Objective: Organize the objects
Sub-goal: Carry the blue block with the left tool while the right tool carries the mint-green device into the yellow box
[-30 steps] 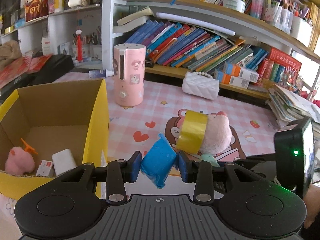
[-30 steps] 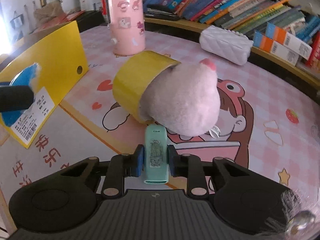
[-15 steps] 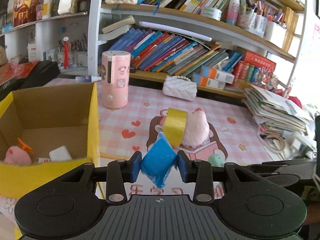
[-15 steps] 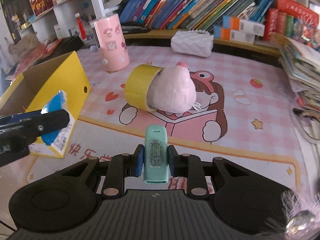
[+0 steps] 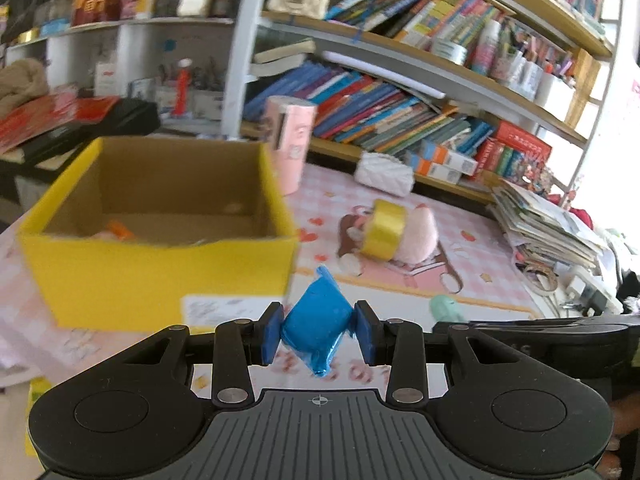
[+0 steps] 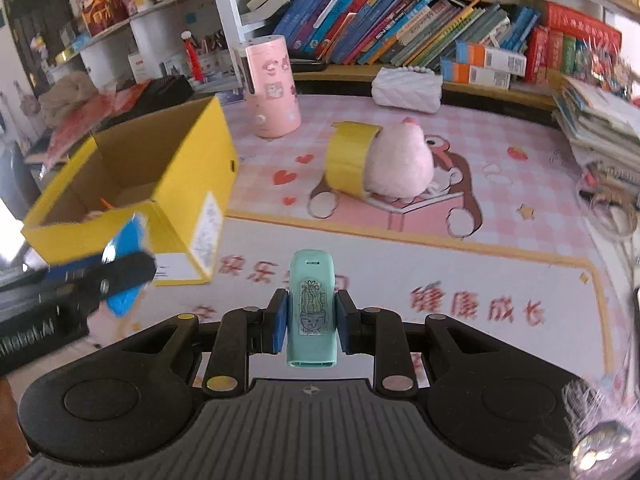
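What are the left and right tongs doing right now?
Left tongs: shut on the blue packet.
Right tongs: shut on the mint green case.

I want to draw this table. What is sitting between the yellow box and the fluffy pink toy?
The roll of yellow tape, pressed against the pink plush toy; bare mat lies between it and the yellow box. The right wrist view shows it best.

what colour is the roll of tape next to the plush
Yellow; the tape roll shows best in the right wrist view.
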Tool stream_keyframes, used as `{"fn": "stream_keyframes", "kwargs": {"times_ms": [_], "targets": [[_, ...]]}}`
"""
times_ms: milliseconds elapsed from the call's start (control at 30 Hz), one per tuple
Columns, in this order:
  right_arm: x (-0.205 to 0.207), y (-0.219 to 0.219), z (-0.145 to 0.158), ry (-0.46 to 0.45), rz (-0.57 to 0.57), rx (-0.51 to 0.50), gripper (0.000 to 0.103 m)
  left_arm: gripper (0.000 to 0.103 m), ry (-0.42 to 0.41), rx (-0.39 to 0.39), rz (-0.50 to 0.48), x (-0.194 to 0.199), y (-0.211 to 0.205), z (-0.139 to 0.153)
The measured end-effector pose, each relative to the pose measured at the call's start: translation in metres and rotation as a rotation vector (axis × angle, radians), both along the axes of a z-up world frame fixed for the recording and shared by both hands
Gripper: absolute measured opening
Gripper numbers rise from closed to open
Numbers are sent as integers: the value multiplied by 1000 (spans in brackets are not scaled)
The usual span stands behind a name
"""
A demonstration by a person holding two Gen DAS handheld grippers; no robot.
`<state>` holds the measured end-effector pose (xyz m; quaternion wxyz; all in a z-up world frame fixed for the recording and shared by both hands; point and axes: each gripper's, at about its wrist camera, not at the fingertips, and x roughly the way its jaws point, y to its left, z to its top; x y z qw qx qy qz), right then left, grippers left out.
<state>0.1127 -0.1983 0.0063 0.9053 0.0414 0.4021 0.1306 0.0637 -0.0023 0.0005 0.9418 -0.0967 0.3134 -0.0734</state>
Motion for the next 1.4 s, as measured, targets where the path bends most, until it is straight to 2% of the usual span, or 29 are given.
{"fn": "stream_keyframes", "kwargs": {"times_ms": [233,633,1400], "targets": [[-35,39,-12,31,59,-15,23,36,20,-15,74,-25,34,-1],[-72,78,-17,41,126,-8,23,36,19,4,93,-58,62,0],[-98,124,-11,6,165,4,23,36,-17,16,114,-84,102,6]]}}
